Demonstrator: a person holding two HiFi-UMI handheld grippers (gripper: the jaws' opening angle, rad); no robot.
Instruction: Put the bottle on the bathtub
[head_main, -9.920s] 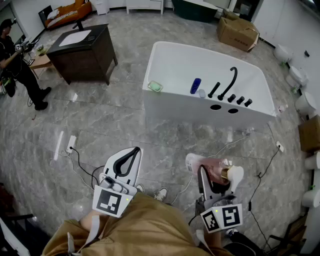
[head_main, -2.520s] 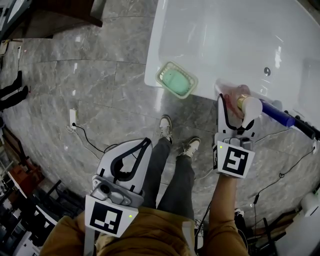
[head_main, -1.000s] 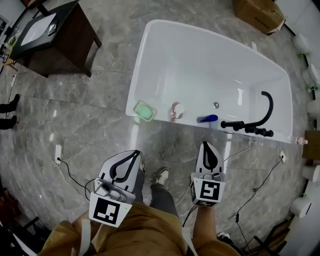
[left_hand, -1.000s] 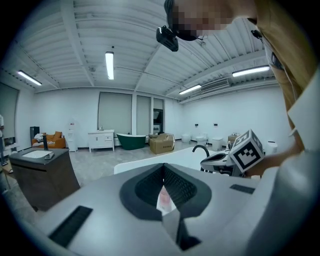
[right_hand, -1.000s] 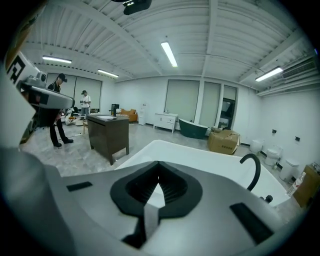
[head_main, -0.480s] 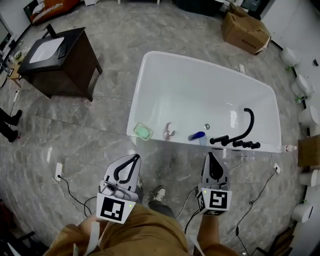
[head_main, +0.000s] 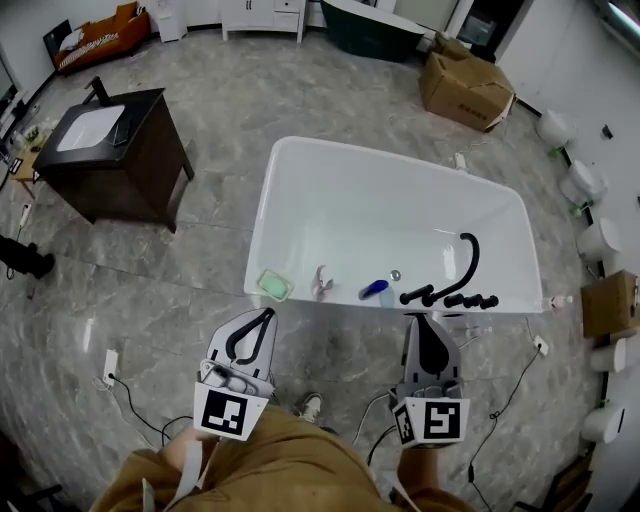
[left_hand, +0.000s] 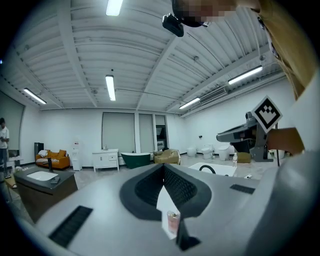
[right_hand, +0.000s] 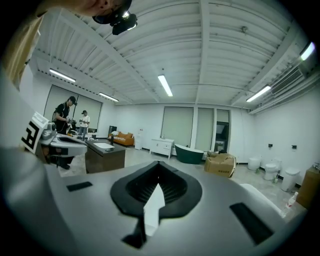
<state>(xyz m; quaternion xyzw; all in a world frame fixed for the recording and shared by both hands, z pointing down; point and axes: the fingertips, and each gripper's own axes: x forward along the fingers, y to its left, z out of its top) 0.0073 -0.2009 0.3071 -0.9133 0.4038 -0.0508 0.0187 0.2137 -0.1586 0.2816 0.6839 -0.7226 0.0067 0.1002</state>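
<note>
Bottle (head_main: 321, 283): pinkish, pale-capped, set on the near rim of the white bathtub (head_main: 385, 210); whether it is upright or tilted cannot be told at this size. It is placed ahead of the right gripper (head_main: 425, 322) and off to that gripper's left, well apart from its tips. It is also ahead of the left gripper (head_main: 268, 313) and a little to its right, again well apart and touched by neither. Green soap dish (head_main: 272, 285): on the same rim, just left of the bottle, almost straight ahead of the left gripper's tips. Blue bottle (head_main: 373, 290): laid on the rim to the right of the pinkish one, ahead of the right gripper and slightly to its left. Black spout (head_main: 463, 262): arched over the rim, ahead of the right gripper and a little to its right. Left gripper: jaws brought together at the tips, as seen in its own view, with nothing clamped between them. Right gripper: jaws likewise closed tip to tip, nothing held, nothing touched. Both are held low and pointed toward the tub over the grey marble floor (head_main: 180, 270). Dark cabinet (head_main: 105, 155): far ahead and to the left of the left gripper.
</note>
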